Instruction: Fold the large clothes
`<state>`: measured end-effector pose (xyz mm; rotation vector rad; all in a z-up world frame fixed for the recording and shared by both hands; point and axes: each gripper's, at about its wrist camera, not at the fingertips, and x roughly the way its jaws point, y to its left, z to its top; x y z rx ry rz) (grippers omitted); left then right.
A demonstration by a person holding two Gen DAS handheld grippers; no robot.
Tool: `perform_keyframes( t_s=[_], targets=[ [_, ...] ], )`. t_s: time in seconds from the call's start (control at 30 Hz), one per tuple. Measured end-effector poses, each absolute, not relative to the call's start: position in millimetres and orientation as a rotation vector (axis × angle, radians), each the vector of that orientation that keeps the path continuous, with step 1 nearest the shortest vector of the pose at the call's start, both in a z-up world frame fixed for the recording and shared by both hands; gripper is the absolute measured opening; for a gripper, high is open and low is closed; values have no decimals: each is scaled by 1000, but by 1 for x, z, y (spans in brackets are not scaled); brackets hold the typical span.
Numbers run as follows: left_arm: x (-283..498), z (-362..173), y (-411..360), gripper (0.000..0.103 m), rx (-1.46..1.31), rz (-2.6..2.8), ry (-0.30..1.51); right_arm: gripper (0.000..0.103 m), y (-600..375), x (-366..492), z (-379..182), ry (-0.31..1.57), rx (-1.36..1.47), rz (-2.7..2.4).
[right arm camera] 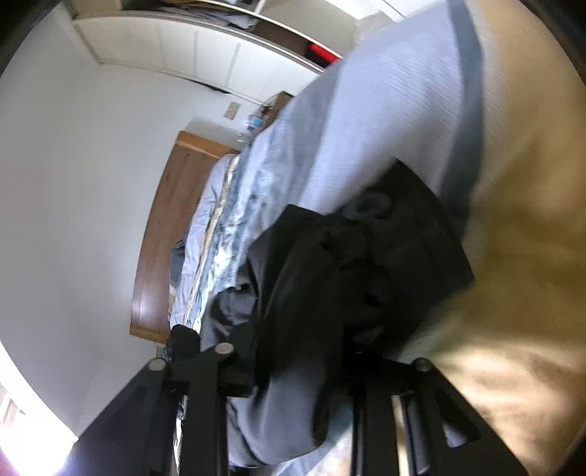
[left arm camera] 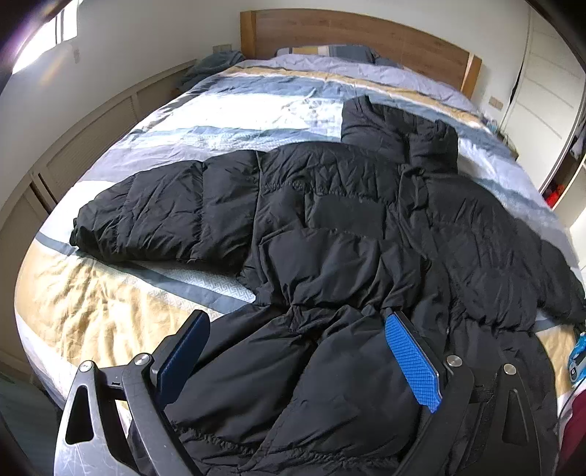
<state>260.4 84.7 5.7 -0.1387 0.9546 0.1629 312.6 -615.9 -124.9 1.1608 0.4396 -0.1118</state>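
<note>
A large black puffer jacket (left arm camera: 348,234) lies spread on the bed, its left sleeve (left arm camera: 154,212) stretched out to the left and its hood (left arm camera: 395,131) toward the headboard. My left gripper (left arm camera: 304,351) is open, its blue pads either side of the jacket's lower part, just above the fabric. In the right wrist view the camera is rolled sideways and the picture is blurred. My right gripper (right arm camera: 304,351) is shut on a bunch of black jacket fabric (right arm camera: 366,256) with grey lining, lifted off the bedding.
The bed has a striped blue, white and tan quilt (left arm camera: 234,110) and a wooden headboard (left arm camera: 351,33). A low cabinet (left arm camera: 91,139) runs along the left wall. White wardrobe doors (left arm camera: 545,95) stand at the right.
</note>
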Motion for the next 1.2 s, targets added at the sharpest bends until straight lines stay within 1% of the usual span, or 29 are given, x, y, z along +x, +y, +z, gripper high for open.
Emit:
perform_keyframes(
  t_s=[0.2,0.4,0.53,0.7,1.0,1.07,1.2],
  targets=[
    [246,19,92,95,-174,146,909,15,-593,312,-71,416,1048,-27],
    [228,24,102,95,-222,124,892,15,-544,318,-5,400,927,93],
    [212,30,109,95,-224,119,876,15,-490,325,37,422,817,196],
    [192,33,119,95,-255,100,857,15,-414,336,71,474,691,317],
    [158,19,147,95,-252,132,858,15,-281,329,73,627,465,424],
    [154,14,153,95,-266,134,863,15,-261,329,67,662,422,436],
    [142,6,167,95,-284,138,869,15,-224,325,39,753,362,443]
  ],
)
